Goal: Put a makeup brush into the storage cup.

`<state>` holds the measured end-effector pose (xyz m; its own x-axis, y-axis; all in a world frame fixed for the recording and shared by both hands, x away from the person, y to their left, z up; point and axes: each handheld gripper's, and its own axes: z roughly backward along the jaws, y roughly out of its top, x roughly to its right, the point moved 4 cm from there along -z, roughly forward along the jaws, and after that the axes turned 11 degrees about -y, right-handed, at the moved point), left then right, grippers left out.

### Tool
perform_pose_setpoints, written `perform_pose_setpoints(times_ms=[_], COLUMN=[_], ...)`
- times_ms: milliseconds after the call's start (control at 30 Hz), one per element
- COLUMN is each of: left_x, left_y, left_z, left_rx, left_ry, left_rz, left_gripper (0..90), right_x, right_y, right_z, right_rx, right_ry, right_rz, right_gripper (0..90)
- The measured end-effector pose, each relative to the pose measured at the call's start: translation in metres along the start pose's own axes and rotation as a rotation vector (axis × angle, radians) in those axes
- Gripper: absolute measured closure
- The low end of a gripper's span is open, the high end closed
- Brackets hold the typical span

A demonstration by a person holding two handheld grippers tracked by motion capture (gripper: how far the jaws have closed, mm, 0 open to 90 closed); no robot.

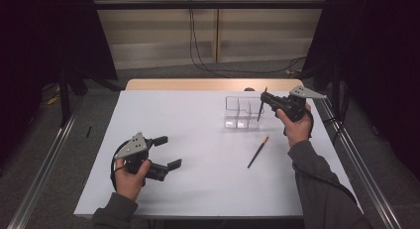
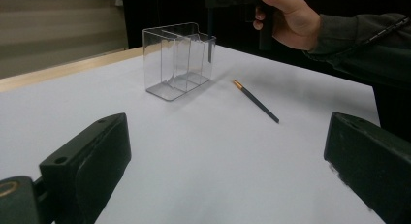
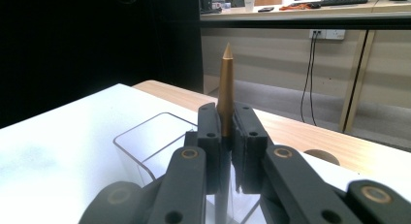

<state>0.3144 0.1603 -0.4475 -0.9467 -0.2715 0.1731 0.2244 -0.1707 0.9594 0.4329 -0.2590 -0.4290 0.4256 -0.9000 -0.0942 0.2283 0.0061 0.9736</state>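
In the high view, the right gripper (image 1: pixel 264 97) clamped a pen (image 1: pixel 260 110) upright over the clear organizer (image 1: pixel 236 111), while a second pen (image 1: pixel 258 152) lay on the white table (image 1: pixel 198 140). The left gripper view showed the left gripper (image 2: pixel 228 161) spread wide and empty above the table. In the right gripper view, the held pen's gold tip pointed up between the closed jaws.

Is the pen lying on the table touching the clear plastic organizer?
Apart. In the left gripper view, bare white table separates the pen's gold tip from the organizer; the high view shows the same gap.
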Motion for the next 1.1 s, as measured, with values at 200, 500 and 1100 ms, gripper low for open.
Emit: perform_pose_setpoints(times_ms=[200, 500, 1100], left_x=[0.000, 0.000, 0.001], left_y=[0.000, -0.001, 0.000], left_z=[0.000, 0.000, -0.002], left_rx=[-0.010, -0.008, -0.007], left_ry=[-0.004, -0.003, -0.005], left_rz=[-0.008, -0.007, -0.005], left_gripper=[2.7, 2.8, 2.8], right_x=[0.000, 0.002, 0.008], right_y=[-0.002, -0.001, -0.002], right_z=[0.000, 0.002, 0.014], right_rx=[0.001, 0.007, 0.010], right_ry=[-0.002, -0.025, -0.060], right_rz=[-0.006, -0.009, -0.033], right_gripper=[82.5, 65.0, 25.4])
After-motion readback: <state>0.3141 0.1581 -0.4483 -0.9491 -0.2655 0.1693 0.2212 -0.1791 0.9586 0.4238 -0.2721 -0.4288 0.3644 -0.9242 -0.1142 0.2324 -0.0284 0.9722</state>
